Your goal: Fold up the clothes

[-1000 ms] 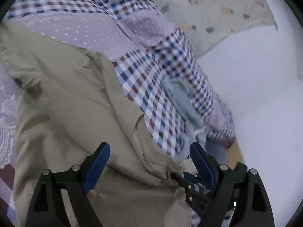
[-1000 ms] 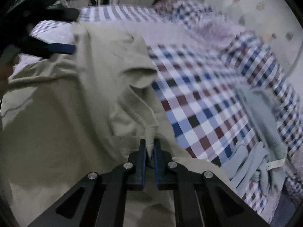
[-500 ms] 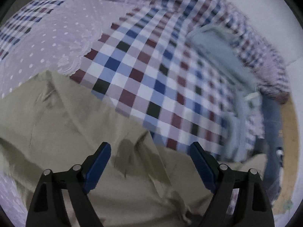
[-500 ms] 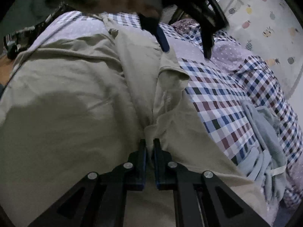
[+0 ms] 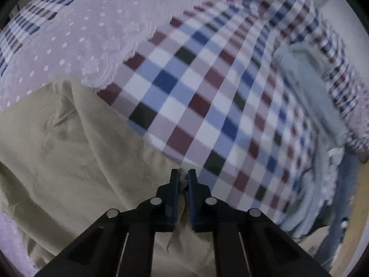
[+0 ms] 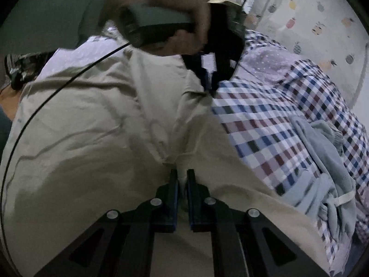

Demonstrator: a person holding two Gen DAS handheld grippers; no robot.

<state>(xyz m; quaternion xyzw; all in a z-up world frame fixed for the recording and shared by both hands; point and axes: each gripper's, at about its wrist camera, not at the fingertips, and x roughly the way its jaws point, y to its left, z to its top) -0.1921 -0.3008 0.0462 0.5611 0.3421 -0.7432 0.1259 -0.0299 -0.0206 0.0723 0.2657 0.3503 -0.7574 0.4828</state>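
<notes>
Both claws are clamped on the khaki garment (image 6: 96, 138) spread over the checked bed cover (image 5: 207, 97): the left claw (image 5: 183, 173) pinches its edge, the right claw (image 6: 182, 175) grips a fold, pale blue clothing (image 6: 322, 184) lying to its right

Both views are dim, flat and bluish, with no glare. Fisheye bending curves everything and leaves black corners round the frame. In the left wrist view the checked bedcover (image 5: 207, 106) smears with motion blur, worst toward 2 o'clock, while the near fingers (image 5: 174, 196) stay sharp. In the right wrist view the hand (image 6: 175, 20) at 12 o'clock is blurred and dark. Soft shadow pools on the khaki garment (image 6: 96, 138) toward 8 o'clock.
</notes>
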